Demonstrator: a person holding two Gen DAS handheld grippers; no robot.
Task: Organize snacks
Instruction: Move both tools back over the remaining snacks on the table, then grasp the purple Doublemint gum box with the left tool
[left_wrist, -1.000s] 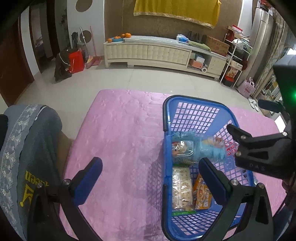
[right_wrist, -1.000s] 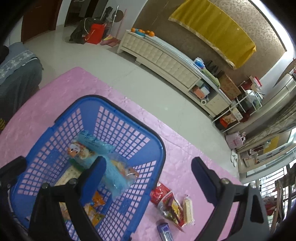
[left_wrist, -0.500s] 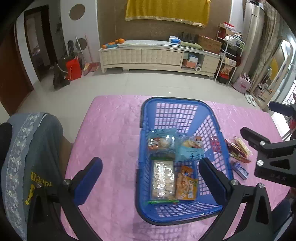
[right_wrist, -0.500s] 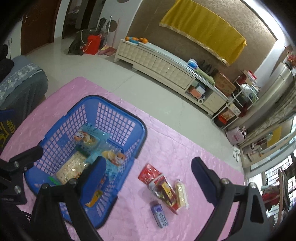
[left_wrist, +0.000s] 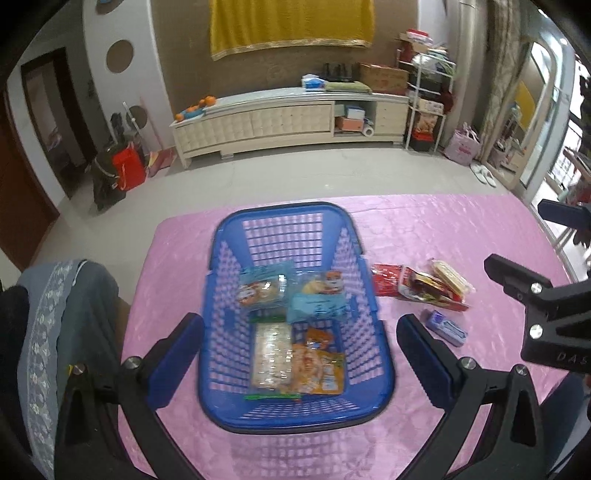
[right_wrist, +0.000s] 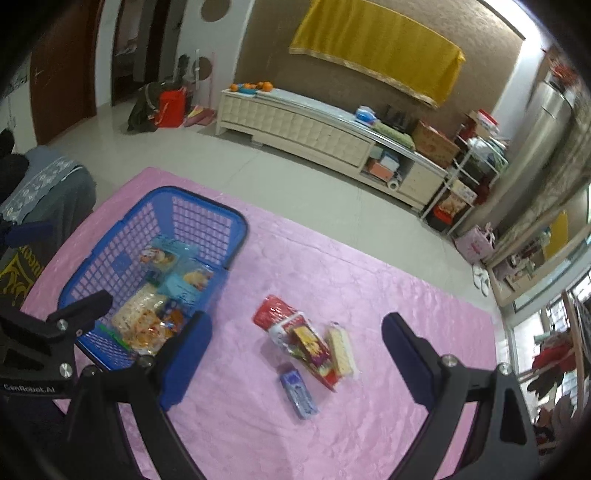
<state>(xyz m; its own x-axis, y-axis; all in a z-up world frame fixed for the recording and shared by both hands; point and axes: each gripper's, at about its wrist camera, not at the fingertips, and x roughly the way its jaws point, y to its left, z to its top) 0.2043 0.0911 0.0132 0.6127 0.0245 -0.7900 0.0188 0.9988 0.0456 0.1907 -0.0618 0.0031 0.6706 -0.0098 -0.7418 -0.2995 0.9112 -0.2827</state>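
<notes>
A blue plastic basket (left_wrist: 282, 218) (right_wrist: 207, 203) stands on the pink tablecloth and holds several snack packets (left_wrist: 295, 354). To its right on the cloth lie a red packet (right_wrist: 273, 312), a red-and-yellow packet (right_wrist: 312, 347), a pale wafer pack (right_wrist: 343, 350) and a small blue pack (right_wrist: 299, 389). My left gripper (left_wrist: 301, 343) hangs open above the basket's near half. Open as well, my right gripper (right_wrist: 295, 354) hovers over the loose snacks, with nothing between its fingers.
The pink tablecloth (right_wrist: 369, 280) ends at a far edge with tiled floor beyond. A grey garment (left_wrist: 59, 325) drapes over something at the left. A long cream cabinet (left_wrist: 288, 122) stands by the back wall.
Both grippers have pulled back and up from the basket. The right one has swung right, from over the basket to above the loose snacks. Both stayed open.
</notes>
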